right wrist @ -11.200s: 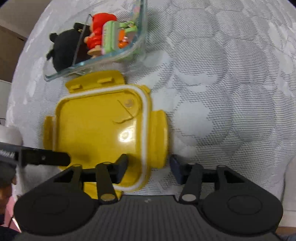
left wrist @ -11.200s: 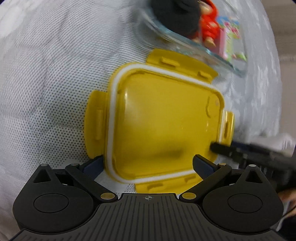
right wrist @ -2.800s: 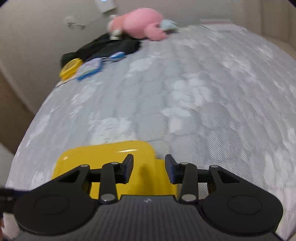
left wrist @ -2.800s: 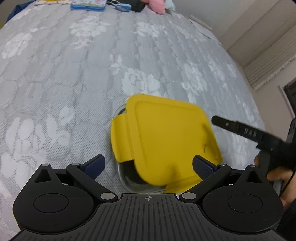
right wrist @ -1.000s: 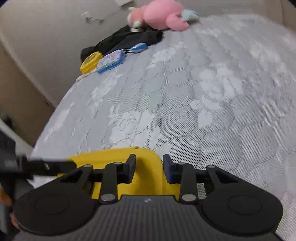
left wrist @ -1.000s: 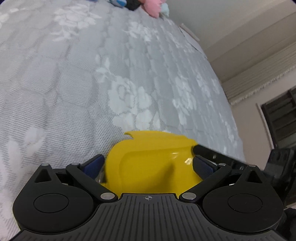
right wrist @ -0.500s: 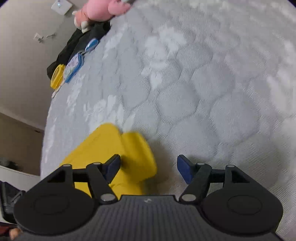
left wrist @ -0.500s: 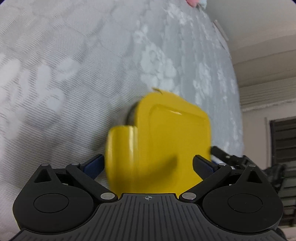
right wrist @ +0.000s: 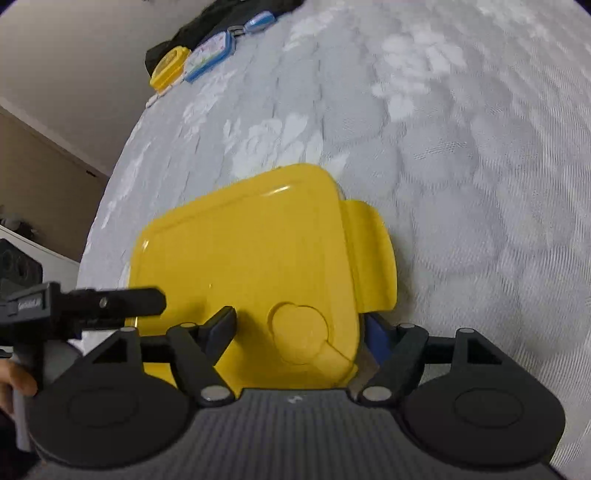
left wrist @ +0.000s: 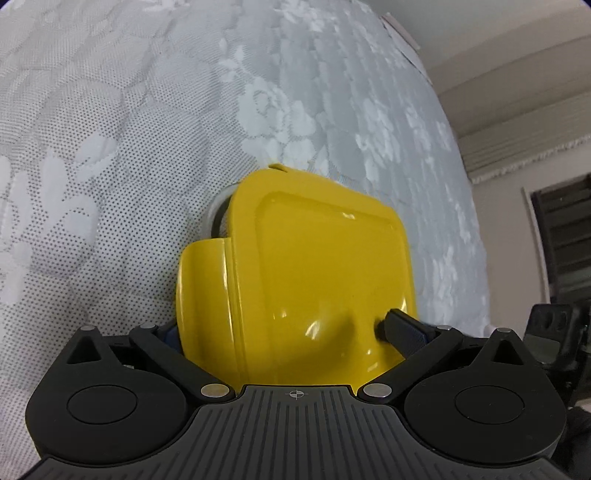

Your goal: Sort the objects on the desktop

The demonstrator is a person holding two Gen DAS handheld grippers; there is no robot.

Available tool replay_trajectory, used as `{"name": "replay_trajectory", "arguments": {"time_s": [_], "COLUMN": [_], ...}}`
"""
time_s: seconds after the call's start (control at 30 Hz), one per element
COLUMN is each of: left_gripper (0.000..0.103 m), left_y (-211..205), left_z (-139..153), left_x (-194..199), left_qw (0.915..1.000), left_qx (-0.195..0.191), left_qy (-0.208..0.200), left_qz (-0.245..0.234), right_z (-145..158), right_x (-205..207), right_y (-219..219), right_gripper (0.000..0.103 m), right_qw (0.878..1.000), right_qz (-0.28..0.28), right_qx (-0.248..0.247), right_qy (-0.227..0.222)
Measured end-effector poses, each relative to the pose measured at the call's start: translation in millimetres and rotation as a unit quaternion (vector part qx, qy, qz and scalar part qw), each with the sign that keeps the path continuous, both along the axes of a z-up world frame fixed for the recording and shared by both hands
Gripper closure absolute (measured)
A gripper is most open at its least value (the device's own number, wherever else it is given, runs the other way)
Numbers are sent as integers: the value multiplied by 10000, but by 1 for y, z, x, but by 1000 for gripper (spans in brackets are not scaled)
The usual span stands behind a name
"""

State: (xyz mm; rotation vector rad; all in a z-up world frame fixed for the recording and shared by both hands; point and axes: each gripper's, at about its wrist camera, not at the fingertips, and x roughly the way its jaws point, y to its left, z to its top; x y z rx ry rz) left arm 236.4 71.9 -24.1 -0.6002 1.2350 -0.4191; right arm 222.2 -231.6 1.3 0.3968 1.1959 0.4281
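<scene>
A yellow lid (left wrist: pixel 314 273) lies on top of a glass container whose rim (left wrist: pixel 218 218) shows at the lid's far left corner; the contents are hidden. My left gripper (left wrist: pixel 288 332) is open, one finger beside the lid's left side flap, the right fingertip (left wrist: pixel 400 328) resting on the lid top. In the right wrist view my right gripper (right wrist: pixel 301 332) is open over the lid (right wrist: pixel 251 258), its left fingertip (right wrist: pixel 221 328) on the lid and the other beside the right flap (right wrist: pixel 373 258). The left gripper's finger (right wrist: pixel 110 301) shows there at the left.
All sits on a grey quilted bed cover (right wrist: pixel 461 166). Far off near the wall lie a small yellow box (right wrist: pixel 168 68), a blue case (right wrist: pixel 208 55) and dark cloth (right wrist: pixel 207 27). The bed edge drops off at the left of the right wrist view.
The lid, first lying inside-up beside the container, now sits on it. In the last second my right gripper opened from a narrow gap, and both grippers came down onto the lid.
</scene>
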Motion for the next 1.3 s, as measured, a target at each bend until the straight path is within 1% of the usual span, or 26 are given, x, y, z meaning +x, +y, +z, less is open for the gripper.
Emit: {"name": "replay_trajectory", "arguments": {"time_s": [0.1,0.2,0.27,0.3,0.33,0.4,0.43,0.5,0.57,0.6,0.63,0.67,0.7,0.73,0.77,0.8,0.87,0.93,0.97,1.0,1.07,1.13,1.17,1.23,1.27,1.3], "left_gripper": [0,0,0,0,0,0,0,0,0,0,0,0,0,0,0,0,0,0,0,0,0,0,0,0,0,0], "left_y": [2,-1,1,4,8,18,23,35,47,50,50,49,49,45,40,34,20,11,7,5,3,4,4,5,4,0], "left_z": [5,10,10,8,6,9,15,31,46,52,55,57,59,60,60,61,63,60,59,55,45,31,26,23,26,27], "left_x": [-9,-28,-37,-39,-40,-40,-41,-45,-49,-51,-53,-54,-56,-59,-61,-62,-59,-51,-47,-43,-36,-29,-26,-25,-25,-25], "left_qw": [10000,9994,9994,9997,9996,9993,9994,9990,9977,9967,9951,9928,9899,9871,9860,9871,9914,9928,9930,9933,9936,9927,9923,9923,9937,9954], "left_qx": [-6,142,97,-2,-110,-71,82,333,300,212,108,2,-104,-208,-315,-389,-493,-717,-835,-823,-735,-656,-700,-783,-730,-630], "left_qy": [-19,-93,-83,40,187,370,336,149,111,177,320,480,639,793,854,832,695,548,474,449,473,568,537,391,255,94], "left_qz": [-71,-312,-323,-250,-172,-6,78,277,590,768,934,1097,1259,1373,1396,1309,989,787,693,670,713,835,874,879,815,714], "right_z": [1,1,0,1,1,5,11,26,40,44,45,46,45,44,46,47,61,73,77,77,67,52,45,34,31,31], "right_x": [-13,-30,-38,-40,-42,-44,-46,-49,-51,-51,-49,-46,-43,-40,-37,-34,-36,-39,-41,-39,-34,-27,-24,-19,-19,-21], "right_y": [-1,0,-4,-8,-12,-22,-30,-42,-50,-53,-56,-59,-61,-62,-59,-55,-42,-26,-18,-10,3,15,21,34,39,43], "right_gripper": [28,28,29,29,31,32,32,32,33,35,40,49,55,65,69,69,69,69,69,69,69,69,69,70,72,73], "right_qw": [9998,9993,9992,9991,9990,9985,9984,9983,9973,9963,9950,9934,9922,9915,9926,9936,9970,9965,9952,9945,9957,9975,9982,9980,9970,9954], "right_qz": [142,296,268,192,115,-137,-293,-549,-706,-823,-981,-1134,-1242,-1268,-1177,-1076,-642,-116,127,259,283,265,259,372,445,510], "right_qx": [73,80,152,200,248,235,169,15,-178,-238,-208,-164,26,208,255,299,294,313,336,356,270,88,-2,-177,-282,-375], "right_qy": [130,226,249,307,365,468,444,199,-32,-71,-9,54,127,192,177,145,-324,-767,-915,-950,-839,-643,-549,-475,-565,-716]}}
